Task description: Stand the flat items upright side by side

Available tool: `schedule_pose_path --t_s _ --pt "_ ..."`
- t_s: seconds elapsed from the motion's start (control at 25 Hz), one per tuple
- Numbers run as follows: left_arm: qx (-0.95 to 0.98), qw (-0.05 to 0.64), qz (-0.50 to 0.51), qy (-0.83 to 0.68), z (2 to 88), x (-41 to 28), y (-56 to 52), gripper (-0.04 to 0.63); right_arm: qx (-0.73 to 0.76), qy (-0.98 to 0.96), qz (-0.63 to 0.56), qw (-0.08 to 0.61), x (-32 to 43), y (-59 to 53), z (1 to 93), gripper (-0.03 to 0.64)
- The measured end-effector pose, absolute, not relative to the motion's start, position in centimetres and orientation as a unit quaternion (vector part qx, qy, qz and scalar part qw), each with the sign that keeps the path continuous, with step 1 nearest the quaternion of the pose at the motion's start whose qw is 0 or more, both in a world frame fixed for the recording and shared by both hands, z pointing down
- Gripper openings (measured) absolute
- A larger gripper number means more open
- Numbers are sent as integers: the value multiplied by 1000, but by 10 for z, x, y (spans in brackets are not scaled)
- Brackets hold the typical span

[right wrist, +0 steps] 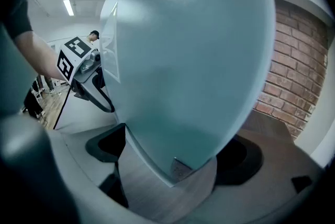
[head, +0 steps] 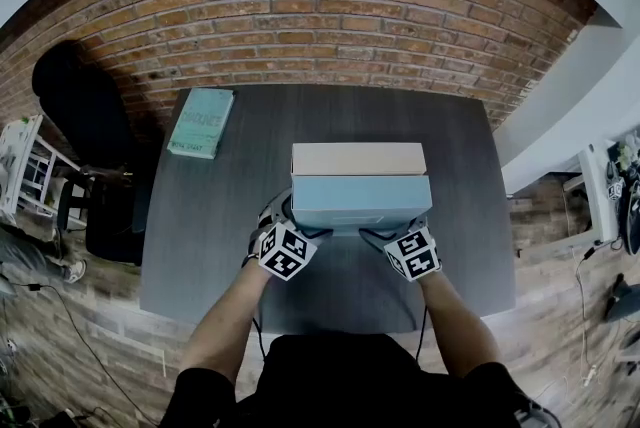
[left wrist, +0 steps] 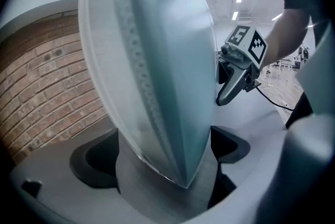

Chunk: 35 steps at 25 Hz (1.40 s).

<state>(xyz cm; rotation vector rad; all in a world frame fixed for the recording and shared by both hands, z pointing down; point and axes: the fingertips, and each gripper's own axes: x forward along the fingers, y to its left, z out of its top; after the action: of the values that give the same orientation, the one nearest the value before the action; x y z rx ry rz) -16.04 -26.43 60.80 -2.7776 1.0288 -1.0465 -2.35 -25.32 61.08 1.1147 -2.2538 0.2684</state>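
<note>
A light blue book (head: 360, 199) stands upright in the middle of the dark grey table (head: 215, 226), its cover facing me. Right behind it a beige book (head: 358, 159) stands upright too. My left gripper (head: 285, 221) grips the blue book's lower left corner and my right gripper (head: 415, 231) its lower right corner. In the left gripper view the book's page edge (left wrist: 157, 87) fills the wide gap between the jaws. The right gripper view shows its cover (right wrist: 193, 60) wedged between both jaws in the same way. A teal book (head: 201, 122) lies flat at the table's far left.
A brick wall (head: 320, 6) runs behind the table's far edge. Left of the table are a black chair (head: 85, 116) and a white rack (head: 20, 166). Cables lie on the wooden floor on both sides.
</note>
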Motion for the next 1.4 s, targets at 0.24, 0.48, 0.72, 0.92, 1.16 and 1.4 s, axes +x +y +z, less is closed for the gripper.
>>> schedule_pose_path --t_s 0.24,0.48,0.72,0.92,1.16,1.4 --pt "-891 4 -321 321 600 -167 -257 572 433 -846 111 290 -18 -245 603 522" --pt "-898 3 -305 317 592 -178 -246 571 473 -827 128 275 0 -237 594 522" --pt "-906 -32 -257 336 578 -192 -241 571 505 -811 147 254 9 -222 586 522" --pt "-900 -74 -215 372 563 -206 -227 569 506 -818 153 227 10 -206 576 522" --pt "-880 -82 -186 429 531 -215 -206 552 476 -846 141 195 16 -192 555 522" --pt "-850 -88 -160 494 513 -212 -162 230 449 -864 154 169 45 -142 550 520"
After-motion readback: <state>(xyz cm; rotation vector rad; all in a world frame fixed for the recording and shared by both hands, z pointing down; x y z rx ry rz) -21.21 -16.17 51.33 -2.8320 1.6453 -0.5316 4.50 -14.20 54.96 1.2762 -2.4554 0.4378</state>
